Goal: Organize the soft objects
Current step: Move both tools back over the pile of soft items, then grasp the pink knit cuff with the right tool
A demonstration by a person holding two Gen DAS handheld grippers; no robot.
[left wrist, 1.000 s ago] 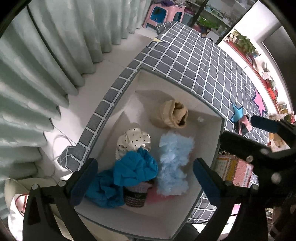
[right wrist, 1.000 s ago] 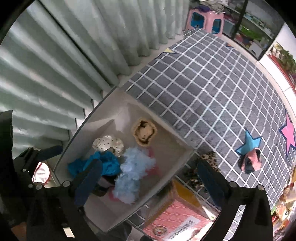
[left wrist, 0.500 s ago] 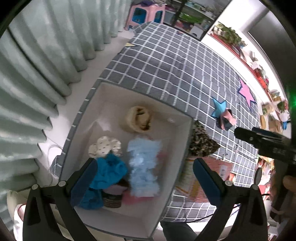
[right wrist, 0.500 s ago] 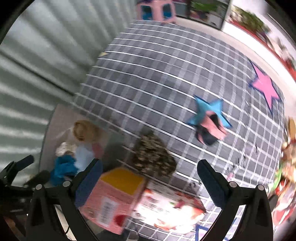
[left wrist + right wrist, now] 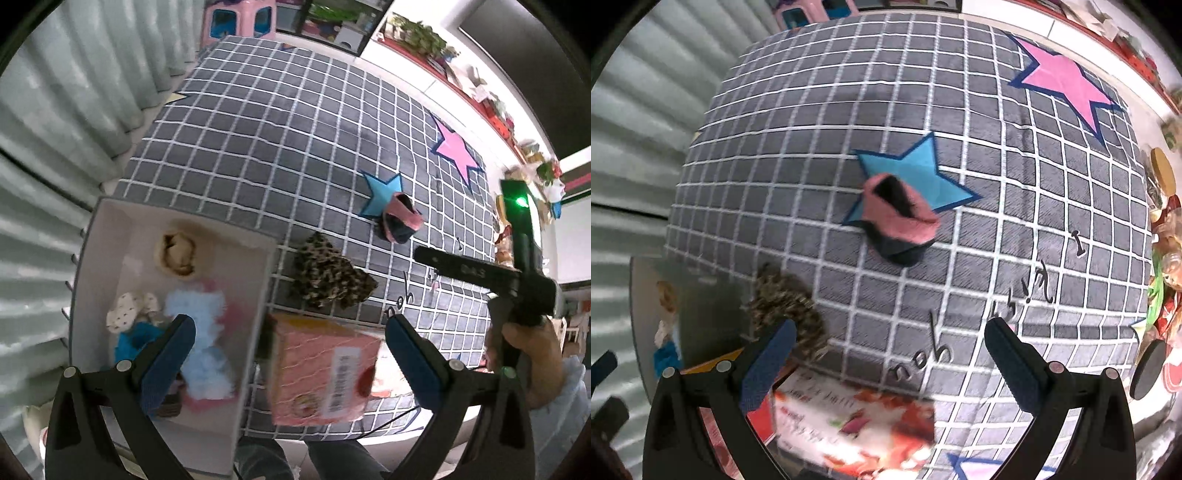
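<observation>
Two soft pieces wait on the rug: pink-and-navy sock (image 5: 899, 221) on the blue star, leopard bundle (image 5: 786, 314) beside the box (image 5: 110, 229). Right gripper (image 5: 886, 365) gapes empty; left gripper (image 5: 290, 363) too, so descend centred, pinch deep

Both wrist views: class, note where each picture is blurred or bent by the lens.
Left wrist view: white box contents and pink carton smeared by motion blur; grid mat lines bow outward. Right wrist view: printed packet blurred and glary; pink-and-navy sock fairly sharp.
</observation>
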